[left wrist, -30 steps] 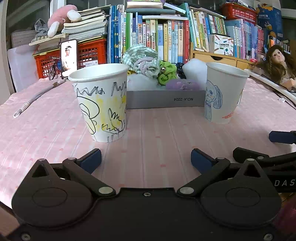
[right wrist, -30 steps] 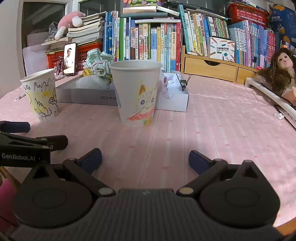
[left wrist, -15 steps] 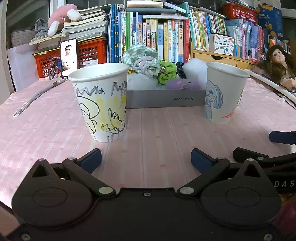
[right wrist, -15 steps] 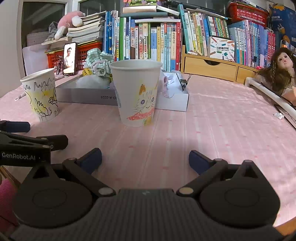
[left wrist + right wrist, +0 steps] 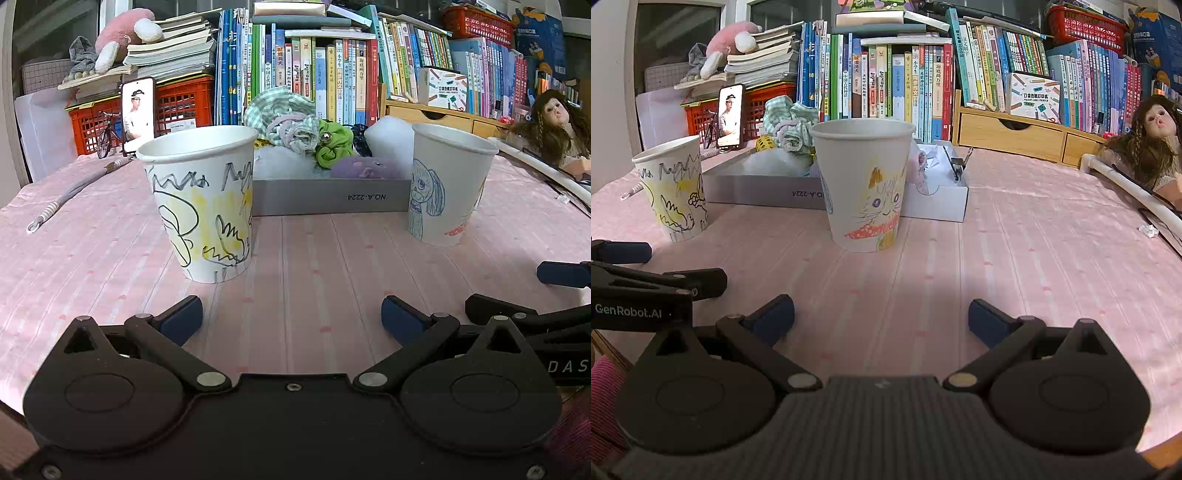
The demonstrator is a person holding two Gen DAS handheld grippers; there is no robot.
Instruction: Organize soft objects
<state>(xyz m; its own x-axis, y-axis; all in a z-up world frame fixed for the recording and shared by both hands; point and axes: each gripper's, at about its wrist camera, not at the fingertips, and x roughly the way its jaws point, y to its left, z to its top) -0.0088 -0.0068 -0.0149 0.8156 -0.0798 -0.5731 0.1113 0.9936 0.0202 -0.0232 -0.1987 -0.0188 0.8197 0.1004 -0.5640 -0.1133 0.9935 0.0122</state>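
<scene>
Both the left gripper and right gripper gape empty; the soft pile sits in the grey box at twelve o'clock, nearer the left

Matt paper cups, cloth scrunchies

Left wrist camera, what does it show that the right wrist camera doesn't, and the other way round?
Only the left wrist view shows the green scrunchie and a purple soft thing in the grey box, plus the dog drawing on the right cup. Only the right wrist view shows that cup's cat drawing, the box's white end, and a binder clip in it. Both show the yellow-scribbled cup, the checked cloth scrunchies, the phone, the doll, and both grippers, left and right, open and empty.
</scene>
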